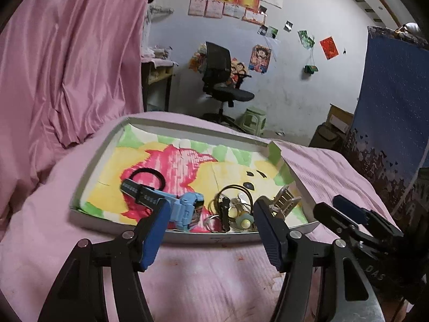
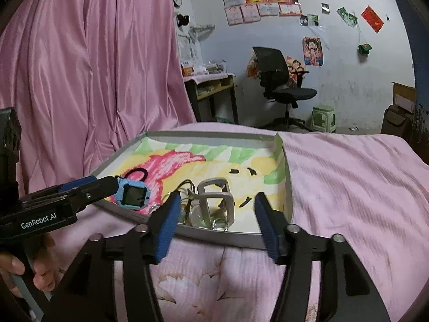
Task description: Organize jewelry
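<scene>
A shallow grey tray point(image 1: 193, 237) lined with bright painted paper lies on a pink bedcover. In it are a light blue watch point(image 1: 187, 210), a black hair tie point(image 1: 148, 178), a beige claw clip point(image 1: 285, 201) and a tangle of rings and hoops point(image 1: 233, 206). My left gripper point(image 1: 211, 204) is open at the tray's near edge; the watch lies beside its left finger. In the right wrist view the left gripper point(image 2: 104, 183) reaches the watch point(image 2: 132, 193) from the left. My right gripper point(image 2: 217, 196) stands open over the near edge, with the claw clip point(image 2: 217, 198) between its fingers, untouched.
Pink curtain point(image 1: 67, 53) hangs at the left. A black office chair point(image 1: 222, 80), a green stool point(image 1: 254, 120) and a desk point(image 2: 211, 91) stand beyond the bed. Blue fabric point(image 1: 388, 94) hangs at the right. A person's hand point(image 2: 16, 268) holds the left gripper's handle.
</scene>
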`<state>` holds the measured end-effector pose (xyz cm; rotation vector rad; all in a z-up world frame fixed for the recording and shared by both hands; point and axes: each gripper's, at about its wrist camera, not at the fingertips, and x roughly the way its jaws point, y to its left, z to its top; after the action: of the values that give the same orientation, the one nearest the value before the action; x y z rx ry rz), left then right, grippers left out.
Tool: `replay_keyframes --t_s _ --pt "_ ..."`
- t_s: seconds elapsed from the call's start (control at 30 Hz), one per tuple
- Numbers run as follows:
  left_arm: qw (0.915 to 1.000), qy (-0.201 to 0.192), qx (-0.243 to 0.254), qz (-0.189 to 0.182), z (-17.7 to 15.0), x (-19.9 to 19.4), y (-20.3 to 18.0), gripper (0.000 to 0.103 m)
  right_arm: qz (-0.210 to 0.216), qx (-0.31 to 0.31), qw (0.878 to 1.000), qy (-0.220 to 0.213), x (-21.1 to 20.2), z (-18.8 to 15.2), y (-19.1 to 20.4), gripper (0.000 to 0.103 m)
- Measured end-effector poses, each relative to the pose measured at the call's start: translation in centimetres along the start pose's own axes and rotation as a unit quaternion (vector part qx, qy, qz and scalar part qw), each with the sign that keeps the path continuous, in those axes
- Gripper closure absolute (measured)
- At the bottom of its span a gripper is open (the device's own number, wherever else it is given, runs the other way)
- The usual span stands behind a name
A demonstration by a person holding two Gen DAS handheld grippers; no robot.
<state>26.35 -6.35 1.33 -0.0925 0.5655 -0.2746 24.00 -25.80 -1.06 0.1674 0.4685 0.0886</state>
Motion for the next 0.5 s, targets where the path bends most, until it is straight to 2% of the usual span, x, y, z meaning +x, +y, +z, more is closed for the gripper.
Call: replay_keyframes --t_s 0.03,0.17,0.23,0.33,0.5 --pt "1.0000 -0.005 0.001 0.003 -0.1 -0.4 0.0 0.031 0.000 0.001 1.000 -0.006 -0.4 0.1 -0.1 0.042" --pt "0.9991 -0.036 0.010 0.018 -0.3 -2.3 0.0 0.022 0.001 0.002 1.000 -0.023 -1.6 0.2 0.1 0.027" --pt "0.9983 -0.048 0.017 0.028 -0.5 -3.1 -0.1 0.010 0.005 0.006 0.999 -0.033 -2.4 0.1 0.0 0.019" --pt "0.9966 -0.065 0.028 0.043 -1.0 -4.6 -0.1 0.002 0.008 0.011 0.999 -0.042 -3.5 -0.1 0.1 0.009" --pt "0.9949 -0.073 0.035 0.059 -1.8 -6.8 0.2 0.000 0.011 0.018 0.998 -0.051 -5.3 -0.7 0.3 0.002"
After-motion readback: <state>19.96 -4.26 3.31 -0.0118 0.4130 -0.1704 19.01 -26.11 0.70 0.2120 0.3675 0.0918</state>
